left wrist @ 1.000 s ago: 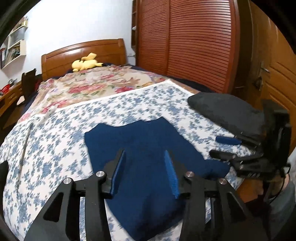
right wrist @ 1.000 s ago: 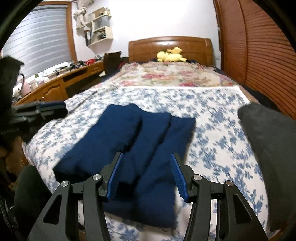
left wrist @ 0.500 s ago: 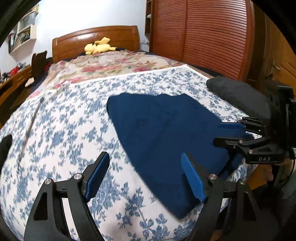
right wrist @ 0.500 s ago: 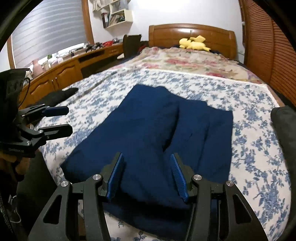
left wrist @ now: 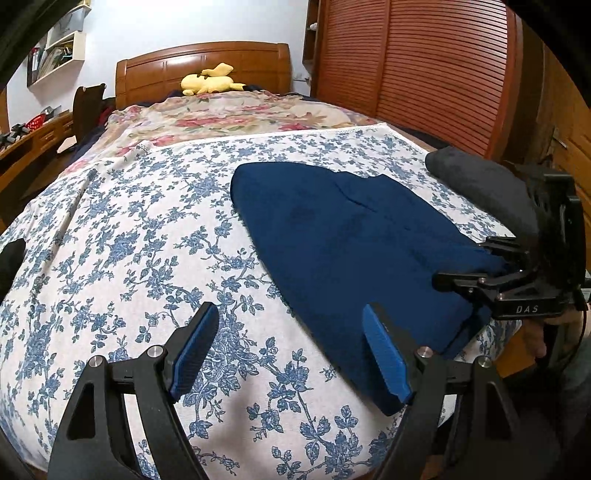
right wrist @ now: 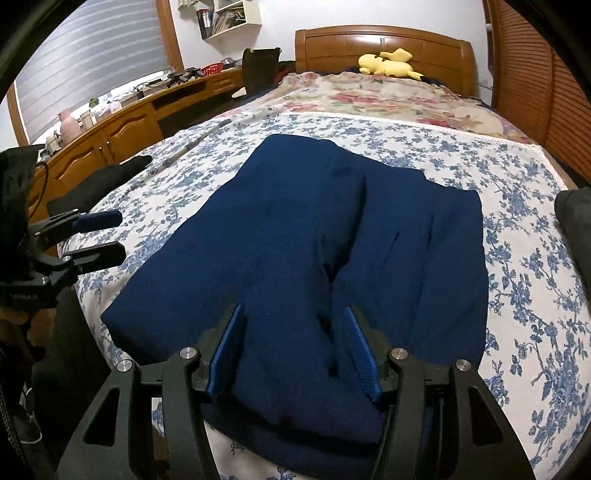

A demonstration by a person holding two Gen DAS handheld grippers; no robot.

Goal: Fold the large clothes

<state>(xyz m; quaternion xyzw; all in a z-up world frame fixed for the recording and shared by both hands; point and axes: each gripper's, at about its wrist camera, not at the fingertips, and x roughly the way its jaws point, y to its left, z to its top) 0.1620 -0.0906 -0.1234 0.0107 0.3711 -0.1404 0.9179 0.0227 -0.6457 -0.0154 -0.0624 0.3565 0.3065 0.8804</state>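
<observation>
A: While I scan across from the left, what's the room?

B: Wooden desk (right wrist: 122, 122) along the left wall under a blind-covered window (right wrist: 92, 55), shelf (right wrist: 225, 18) above. Bed with blue-floral sheet (left wrist: 147, 240) fills the middle, rose-print blanket (left wrist: 236, 118) further up, yellow plush (left wrist: 208, 83) against the headboard (left wrist: 207, 62). Slatted wardrobe doors (left wrist: 424, 74) on the right.

A: And the garment?

B: Navy folded garment (right wrist: 332, 240) lies flat on the sheet near the foot edge. Long axis runs from the foot edge up toward the headboard. Dark grey bundle (left wrist: 480, 184) just beside it on the right.

A: Your left gripper?

B: My left gripper (left wrist: 291, 354) has jaws wide apart, having just been opening; bare sheet between them, only the right pad near the navy edge. Nothing held.

A: Right one?

B: My right gripper (right wrist: 295, 343) has jaws apart, just opening a little, straddling a raised fold of the navy garment at its near end. Cannot tell if the pads press on it.
</observation>
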